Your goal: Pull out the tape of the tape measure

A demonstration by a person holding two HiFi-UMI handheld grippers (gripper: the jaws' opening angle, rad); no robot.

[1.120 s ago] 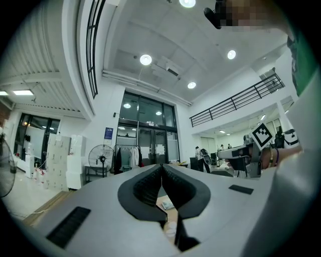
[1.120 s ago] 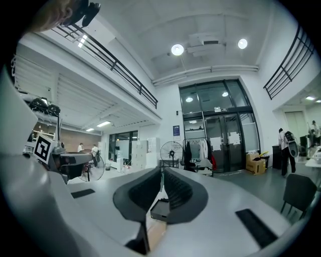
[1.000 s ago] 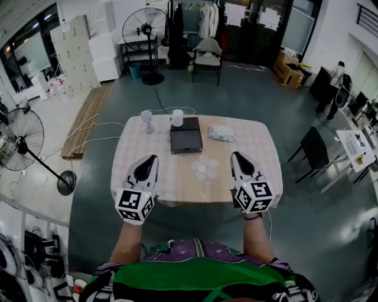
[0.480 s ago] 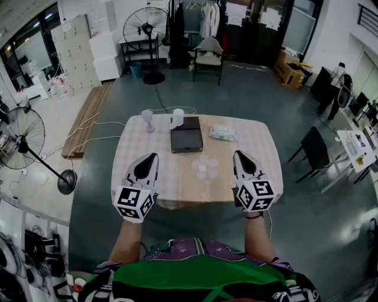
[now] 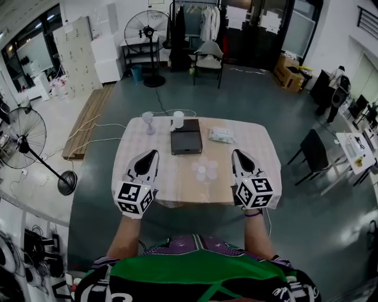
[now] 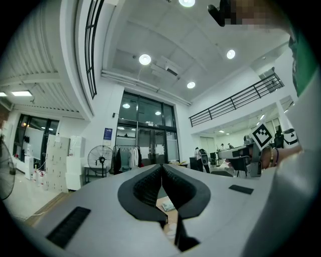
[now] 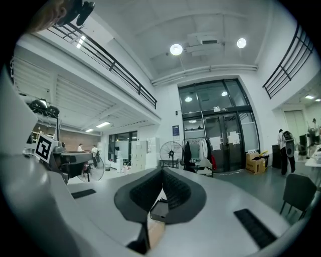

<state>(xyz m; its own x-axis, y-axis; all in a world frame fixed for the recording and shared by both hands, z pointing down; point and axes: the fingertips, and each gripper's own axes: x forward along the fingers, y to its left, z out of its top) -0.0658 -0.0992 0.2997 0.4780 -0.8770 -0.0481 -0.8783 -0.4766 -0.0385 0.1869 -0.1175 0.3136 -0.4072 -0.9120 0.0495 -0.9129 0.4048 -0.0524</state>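
Standing on the grey floor [image 5: 236,94] of a large hall, a table [image 5: 260,154] under a pale checked cloth is carrying a dark flat box [image 5: 186,140] near its middle. A stemmed glass [image 5: 147,122] and a white cup [image 5: 177,120] are standing at the far edge, just left of the box. A pale packet [image 5: 221,136] is lying to the box's right, and a cluster of small pale round things [image 5: 202,169] is sitting nearer the person. Around the table, a standing fan [image 5: 23,138] is facing in from the left and a second fan [image 5: 147,29] is standing at the back beside a clothes rack [image 5: 201,17]. A long wooden board [image 5: 88,118] is lying on the floor to the left and a black chair [image 5: 313,150] is waiting on the right. The tape measure is too small to pick out among the things on the cloth, so its place, its heading and its long axis cannot be told. The left gripper [image 5: 151,157] and the right gripper [image 5: 237,157] are hovering level over the table's near edge, well apart, one to either side of the round things. Both are pointing away from the person. Each gripper's jaws are pressing together, pad against pad, with nothing between them.
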